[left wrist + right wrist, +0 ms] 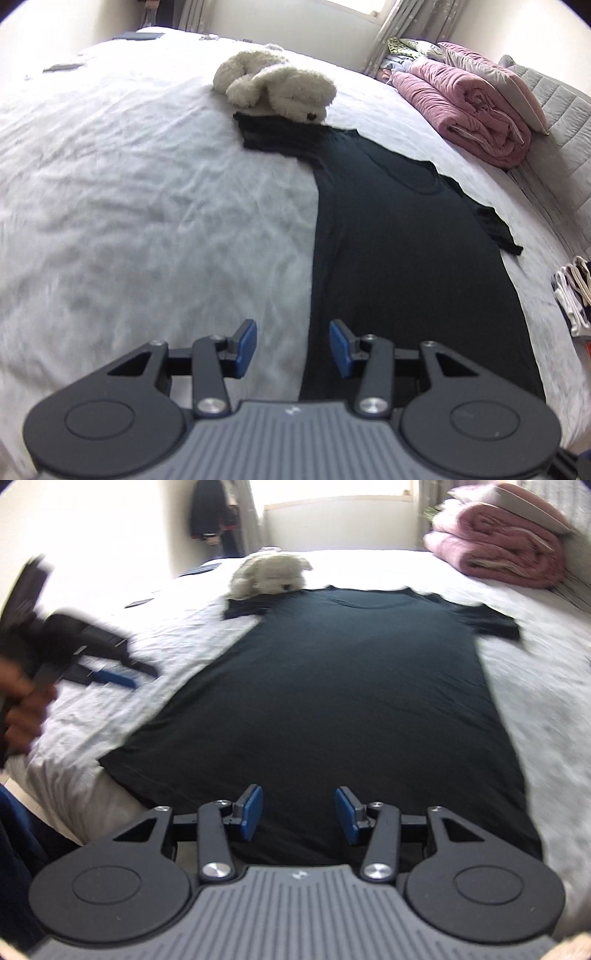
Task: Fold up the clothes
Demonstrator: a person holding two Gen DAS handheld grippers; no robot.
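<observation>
A black T-shirt (332, 686) lies spread flat on the white bed, collar far, hem near me. In the left wrist view the same T-shirt (399, 243) fills the right half. My left gripper (293, 345) is open, hovering over the shirt's left edge near the hem, nothing between its blue pads. My right gripper (299, 812) is open too, just above the hem's middle. The right wrist view also shows my left gripper (110, 672), blurred, held by a hand (22, 709) to the left of the shirt.
A white plush dog (277, 85) rests on the shirt's far left sleeve. Rolled pink blankets (465, 107) and a pillow sit at the bed's far right by the headboard. Folded clothes (572, 295) lie at the right edge. White sheet (147, 206) stretches left.
</observation>
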